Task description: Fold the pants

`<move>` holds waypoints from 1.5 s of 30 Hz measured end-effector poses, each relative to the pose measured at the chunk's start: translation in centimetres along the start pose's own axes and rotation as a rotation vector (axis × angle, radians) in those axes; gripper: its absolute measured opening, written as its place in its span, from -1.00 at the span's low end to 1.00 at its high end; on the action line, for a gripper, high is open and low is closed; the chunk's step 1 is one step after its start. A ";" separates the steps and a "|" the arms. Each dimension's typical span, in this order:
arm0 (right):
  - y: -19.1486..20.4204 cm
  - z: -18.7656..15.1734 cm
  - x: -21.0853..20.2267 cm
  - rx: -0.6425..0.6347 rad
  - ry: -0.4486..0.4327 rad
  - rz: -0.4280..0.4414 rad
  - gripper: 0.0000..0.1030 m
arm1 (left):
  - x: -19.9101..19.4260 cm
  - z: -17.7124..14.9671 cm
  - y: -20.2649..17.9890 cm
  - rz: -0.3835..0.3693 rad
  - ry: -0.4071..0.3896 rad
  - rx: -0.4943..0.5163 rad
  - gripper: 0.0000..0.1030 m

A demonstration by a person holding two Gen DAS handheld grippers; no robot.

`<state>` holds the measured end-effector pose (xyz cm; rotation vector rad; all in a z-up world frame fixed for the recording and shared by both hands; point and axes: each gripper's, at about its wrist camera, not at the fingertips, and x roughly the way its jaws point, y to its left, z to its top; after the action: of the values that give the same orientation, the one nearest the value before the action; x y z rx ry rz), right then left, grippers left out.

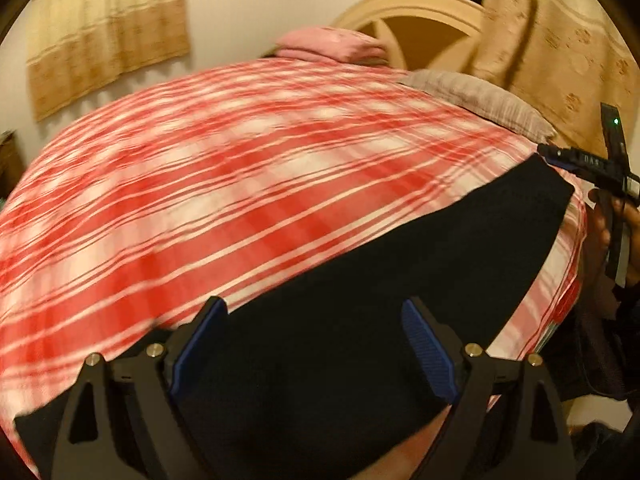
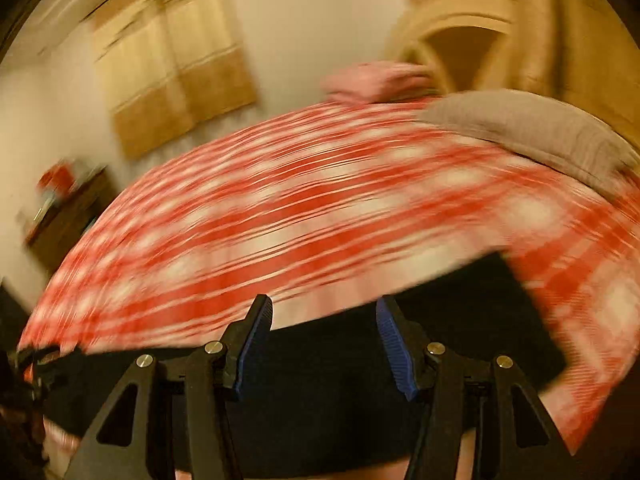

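The black pants (image 1: 380,280) lie flat in a long band along the near edge of the bed, also seen in the right wrist view (image 2: 460,320). My left gripper (image 1: 316,312) is open above the pants, holding nothing. My right gripper (image 2: 324,312) is open above the pants too, empty. In the left wrist view the right gripper (image 1: 576,160) shows at the far right, at the pants' far end. Both views are motion-blurred.
A red and white plaid bedspread (image 1: 220,184) covers the bed. A grey pillow (image 1: 480,100) and a pink folded cloth (image 1: 332,44) lie near the headboard (image 1: 416,12). A dark nightstand (image 2: 68,216) stands on the left. Curtains hang behind.
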<state>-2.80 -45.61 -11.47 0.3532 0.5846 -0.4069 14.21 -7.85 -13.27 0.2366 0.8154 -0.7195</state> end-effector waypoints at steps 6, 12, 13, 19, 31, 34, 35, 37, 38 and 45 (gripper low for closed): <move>-8.6 1.0 -1.3 0.178 0.010 -0.083 0.09 | 4.2 2.2 -6.5 -0.114 0.040 0.057 0.77; -11.5 -0.2 -0.5 0.186 0.100 -0.076 0.09 | 8.3 1.3 -9.5 -0.127 0.151 0.070 0.77; -12.1 -0.3 -0.5 0.193 0.091 -0.089 0.08 | 8.5 1.0 -9.4 -0.120 0.157 0.063 0.77; -13.7 -1.2 0.6 0.189 0.100 -0.055 -0.41 | 8.3 0.3 -10.2 -0.096 0.126 0.098 0.88; -16.1 -1.1 -0.4 0.293 0.029 -0.035 -0.52 | 8.0 0.3 -7.9 -0.069 0.121 0.010 0.88; -15.2 -0.2 -1.9 0.276 -0.055 -0.024 -0.49 | 7.8 0.3 -8.1 -0.080 0.110 0.000 0.88; -14.5 0.1 -2.1 0.259 -0.067 -0.005 -0.49 | 7.8 0.4 -8.2 -0.084 0.108 -0.003 0.88; -12.8 0.6 -1.5 0.211 -0.050 0.044 -0.49 | 8.0 0.3 -8.5 -0.073 0.111 0.005 0.88; -12.0 0.7 -0.8 0.186 -0.026 0.058 -0.49 | 8.2 0.3 -8.7 -0.062 0.110 0.014 0.88; -13.0 0.6 2.1 0.204 0.090 0.062 -0.48 | 7.4 -0.2 -8.3 -0.037 0.096 0.021 0.89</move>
<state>-6.94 -57.62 -14.93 0.5862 0.6195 -0.3931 12.07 -17.58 -18.22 0.2770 0.9060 -0.7560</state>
